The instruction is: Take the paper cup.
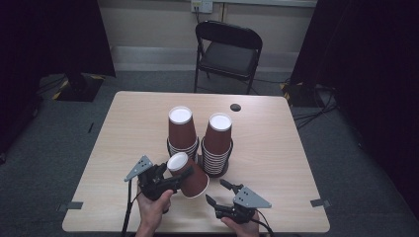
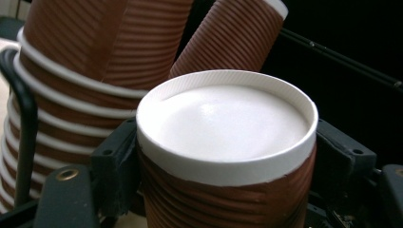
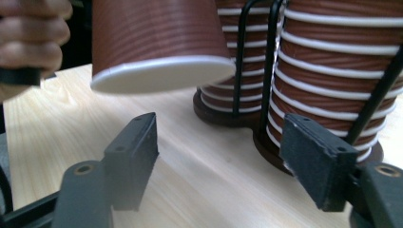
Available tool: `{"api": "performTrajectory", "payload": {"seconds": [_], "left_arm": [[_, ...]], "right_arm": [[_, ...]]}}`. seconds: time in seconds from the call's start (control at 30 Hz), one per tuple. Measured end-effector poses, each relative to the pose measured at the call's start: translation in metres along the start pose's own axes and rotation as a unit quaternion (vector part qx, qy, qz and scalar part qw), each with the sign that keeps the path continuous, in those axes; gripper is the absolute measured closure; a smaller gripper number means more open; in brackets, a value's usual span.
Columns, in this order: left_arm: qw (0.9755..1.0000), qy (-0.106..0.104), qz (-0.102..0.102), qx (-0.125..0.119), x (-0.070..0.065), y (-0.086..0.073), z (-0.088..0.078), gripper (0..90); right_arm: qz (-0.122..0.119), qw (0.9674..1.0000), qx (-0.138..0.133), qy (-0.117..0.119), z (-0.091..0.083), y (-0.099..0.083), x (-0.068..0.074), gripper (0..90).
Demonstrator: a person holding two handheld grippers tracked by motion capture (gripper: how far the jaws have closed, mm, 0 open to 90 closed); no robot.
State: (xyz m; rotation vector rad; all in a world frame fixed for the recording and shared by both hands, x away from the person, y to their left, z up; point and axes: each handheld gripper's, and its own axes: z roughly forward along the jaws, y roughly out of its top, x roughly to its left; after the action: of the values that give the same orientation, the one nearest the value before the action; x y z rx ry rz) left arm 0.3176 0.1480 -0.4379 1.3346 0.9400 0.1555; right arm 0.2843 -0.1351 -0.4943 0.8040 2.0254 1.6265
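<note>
Cup [image 1: 188, 174], brown, ribbed, no legible print, clamped in left gripper [image 1: 170, 180]. Right gripper [image 1: 220, 191] jaws wide apart, nothing between them, near stacks [image 1: 216, 143].

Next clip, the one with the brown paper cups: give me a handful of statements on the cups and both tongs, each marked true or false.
1. The left tongs are shut on a single brown ribbed paper cup. True.
2. That cup stands upright on the wooden table. False: it is tilted, held in the air, white base toward the upper left.
3. The right tongs grip a cup. False: their jaws stand apart with nothing between them.
4. Two cup stacks stand upside down in black wire holders. True.
5. A black folding chair stands beyond the table's far edge. True.
6. The stacks lie tipped over on the floor. False: they stand upright on the table.
</note>
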Motion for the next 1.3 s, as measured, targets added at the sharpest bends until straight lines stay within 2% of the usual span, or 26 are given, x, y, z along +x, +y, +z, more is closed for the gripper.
{"api": "performTrajectory", "payload": {"seconds": [0.13, 0.3, 0.43, 0.57, 0.67, 0.77, 0.83, 0.9, 1.03, 1.13, 1.3], "left_arm": [[0.9995, -0.019, -0.025, 0.000, 0.005, -0.005, -0.001, 22.2], [0.9988, -0.028, -0.041, -0.004, 0.005, -0.007, -0.002, 22.2], [0.9984, -0.029, -0.049, -0.002, 0.004, -0.008, -0.003, 22.2], [0.9964, -0.030, -0.079, 0.002, 0.003, -0.008, -0.002, 22.2], [0.9957, -0.026, -0.089, 0.007, 0.004, -0.007, -0.002, 22.2], [0.9942, -0.030, -0.103, 0.008, 0.005, -0.006, -0.002, 22.2], [0.9940, -0.030, -0.105, 0.008, 0.003, -0.005, -0.001, 22.2], [0.9949, -0.023, -0.098, 0.009, -0.001, -0.005, -0.001, 22.2], [0.9934, -0.041, -0.106, 0.012, -0.010, -0.003, 0.001, 22.2], [0.9946, -0.042, -0.094, 0.017, -0.015, -0.002, 0.003, 22.2], [0.9945, -0.047, -0.092, 0.017, -0.017, -0.003, 0.005, 21.9]], "right_arm": [[-0.002, 0.9999, -0.007, 0.015, 0.001, 0.003, 0.004, 27.9], [-0.007, 0.9994, -0.022, 0.028, 0.003, 0.005, 0.006, 30.0], [-0.017, 0.9990, -0.030, 0.028, 0.004, 0.007, 0.007, 31.9], [-0.027, 0.9981, -0.045, 0.033, 0.005, 0.010, 0.008, 34.7], [-0.037, 0.9973, -0.055, 0.032, 0.007, 0.012, 0.008, 39.7], [-0.045, 0.9963, -0.066, 0.034, 0.009, 0.014, 0.008, 42.6], [-0.048, 0.9960, -0.068, 0.032, 0.011, 0.015, 0.009, 44.4], [-0.048, 0.9959, -0.070, 0.031, 0.013, 0.016, 0.009, 45.0], [-0.049, 0.9955, -0.075, 0.030, 0.019, 0.017, 0.008, 47.1], [-0.057, 0.9944, -0.084, 0.030, 0.023, 0.020, 0.008, 50.9], [-0.077, 0.9920, -0.097, 0.023, 0.024, 0.025, 0.009, 61.0]]}}
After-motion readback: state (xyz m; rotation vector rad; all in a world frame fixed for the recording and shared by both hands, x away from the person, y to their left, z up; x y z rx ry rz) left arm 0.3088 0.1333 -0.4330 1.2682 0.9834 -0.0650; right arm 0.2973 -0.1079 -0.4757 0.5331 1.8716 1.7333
